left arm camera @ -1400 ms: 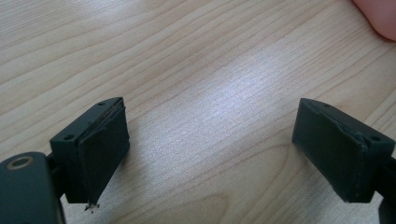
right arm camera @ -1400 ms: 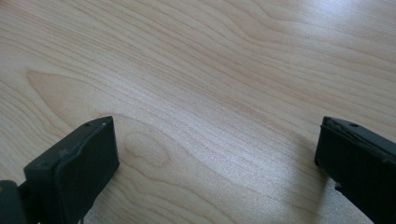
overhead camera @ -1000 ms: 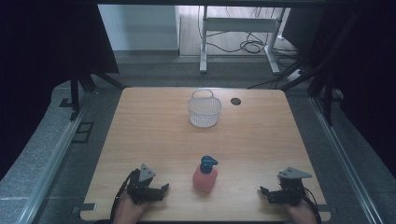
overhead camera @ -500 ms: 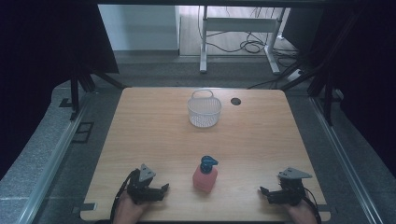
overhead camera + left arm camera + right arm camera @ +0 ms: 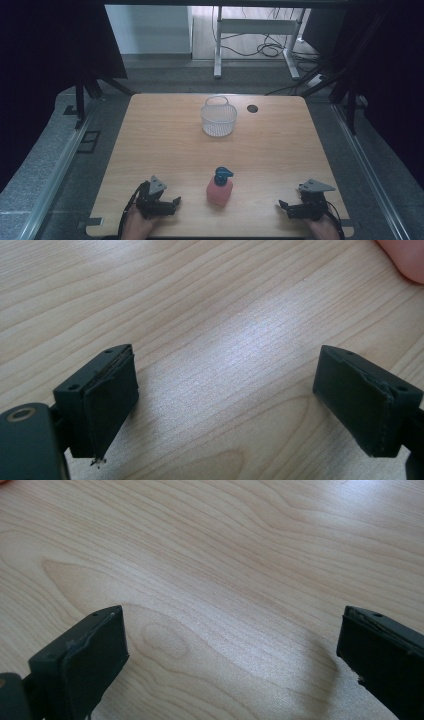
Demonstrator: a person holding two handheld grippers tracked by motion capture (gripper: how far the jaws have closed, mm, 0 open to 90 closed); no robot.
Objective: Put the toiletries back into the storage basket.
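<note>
A pink bottle with a blue pump top (image 5: pixel 220 187) stands near the table's front edge, between my two grippers. My left gripper (image 5: pixel 176 202) rests on the wood to its left, open, nothing between its jaws; in the left gripper view (image 5: pixel 227 395) a pink corner of the bottle (image 5: pixel 406 259) shows at the top right. My right gripper (image 5: pixel 281 207) lies at the front right, open and empty, its jaws wide apart over bare wood in the right gripper view (image 5: pixel 232 650). A white mesh basket (image 5: pixel 218 118) with a handle stands at the table's far middle.
The wooden table (image 5: pixel 165 140) has a round cable hole (image 5: pixel 252 108) right of the basket. Grey floor and metal rails flank the table. A white desk frame and cables (image 5: pixel 260 47) lie beyond the far edge.
</note>
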